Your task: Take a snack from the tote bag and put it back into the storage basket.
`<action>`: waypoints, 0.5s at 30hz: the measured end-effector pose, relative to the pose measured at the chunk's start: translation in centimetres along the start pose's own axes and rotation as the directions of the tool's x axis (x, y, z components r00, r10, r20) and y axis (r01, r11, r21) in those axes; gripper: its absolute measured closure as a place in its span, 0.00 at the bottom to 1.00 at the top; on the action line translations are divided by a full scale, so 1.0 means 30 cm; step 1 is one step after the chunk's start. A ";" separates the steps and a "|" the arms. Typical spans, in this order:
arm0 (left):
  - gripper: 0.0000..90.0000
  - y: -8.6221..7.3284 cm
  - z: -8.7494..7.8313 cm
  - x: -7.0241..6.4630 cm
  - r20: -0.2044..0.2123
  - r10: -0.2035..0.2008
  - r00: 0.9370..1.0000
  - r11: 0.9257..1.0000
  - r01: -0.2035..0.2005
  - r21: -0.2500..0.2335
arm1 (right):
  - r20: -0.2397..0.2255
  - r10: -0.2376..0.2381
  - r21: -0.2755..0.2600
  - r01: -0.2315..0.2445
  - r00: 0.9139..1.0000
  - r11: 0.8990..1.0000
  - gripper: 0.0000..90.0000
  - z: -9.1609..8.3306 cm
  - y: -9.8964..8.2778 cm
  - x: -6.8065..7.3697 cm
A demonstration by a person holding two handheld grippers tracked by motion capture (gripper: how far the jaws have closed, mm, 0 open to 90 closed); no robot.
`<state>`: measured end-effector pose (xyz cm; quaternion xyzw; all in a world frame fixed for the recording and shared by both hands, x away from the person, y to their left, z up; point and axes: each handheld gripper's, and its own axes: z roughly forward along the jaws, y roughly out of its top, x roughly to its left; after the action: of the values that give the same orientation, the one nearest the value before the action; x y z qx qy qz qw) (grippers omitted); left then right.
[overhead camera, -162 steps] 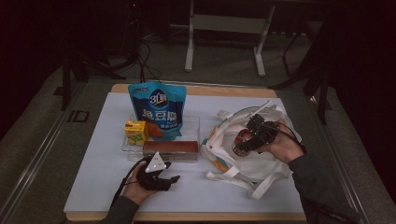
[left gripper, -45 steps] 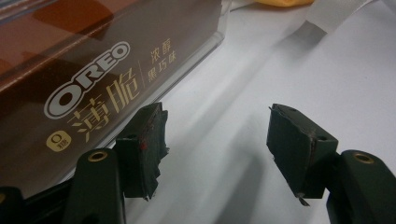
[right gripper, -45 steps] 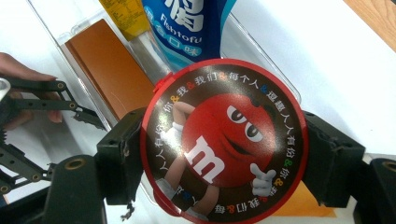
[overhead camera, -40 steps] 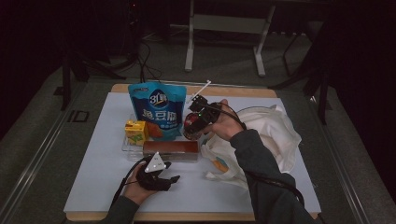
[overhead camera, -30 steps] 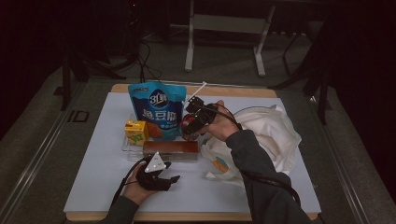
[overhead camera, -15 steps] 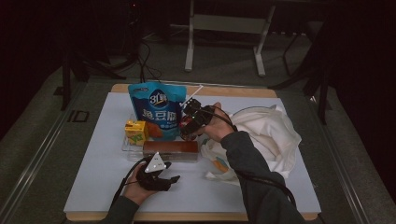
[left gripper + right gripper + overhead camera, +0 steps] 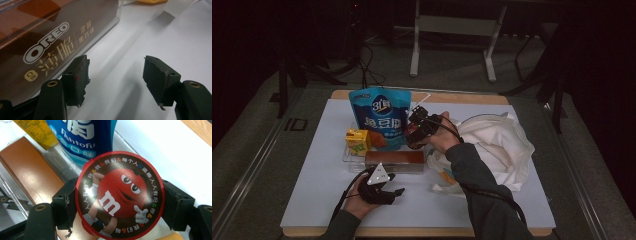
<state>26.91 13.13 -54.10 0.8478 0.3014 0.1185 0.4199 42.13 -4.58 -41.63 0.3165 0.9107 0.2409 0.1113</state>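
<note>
Beside blue pouch (image 7: 382, 117): right gripper (image 7: 120, 202) clamps M&M tub (image 7: 119, 195); table edge (image 7: 412, 232) distant.

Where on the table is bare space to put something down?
Bare white table lies left of the clear tray, and along the near edge between left hand-held gripper and cloth bag. It is crowded around the blue pouch.

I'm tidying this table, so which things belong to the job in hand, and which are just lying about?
In the job:
- right gripper, shut on the M&M's tub
- clear tray, beside which the tub is held
- white tote bag

Lying about:
- blue Fishtofu pouch
- Oreo box
- yellow carton
- left gripper, open on the table
</note>
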 end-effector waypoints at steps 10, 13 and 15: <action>0.41 0.000 0.000 0.000 0.000 0.000 1.000 1.000 0.000 -0.001 | -0.016 0.014 0.025 -0.014 1.000 1.000 0.28 0.039 -0.011 0.023; 0.41 0.000 0.000 0.000 0.000 -0.001 1.000 1.000 0.001 -0.001 | 0.004 0.010 0.045 -0.010 1.000 0.999 0.28 0.045 -0.006 0.032; 0.41 0.000 0.000 0.000 0.000 0.000 1.000 1.000 0.000 -0.001 | 0.009 0.030 0.058 -0.030 1.000 0.998 0.28 0.051 -0.003 0.032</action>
<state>26.91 13.12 -54.11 0.8477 0.3011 0.1187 0.4204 41.87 -3.47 -43.04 0.3341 0.9120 0.2148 0.1022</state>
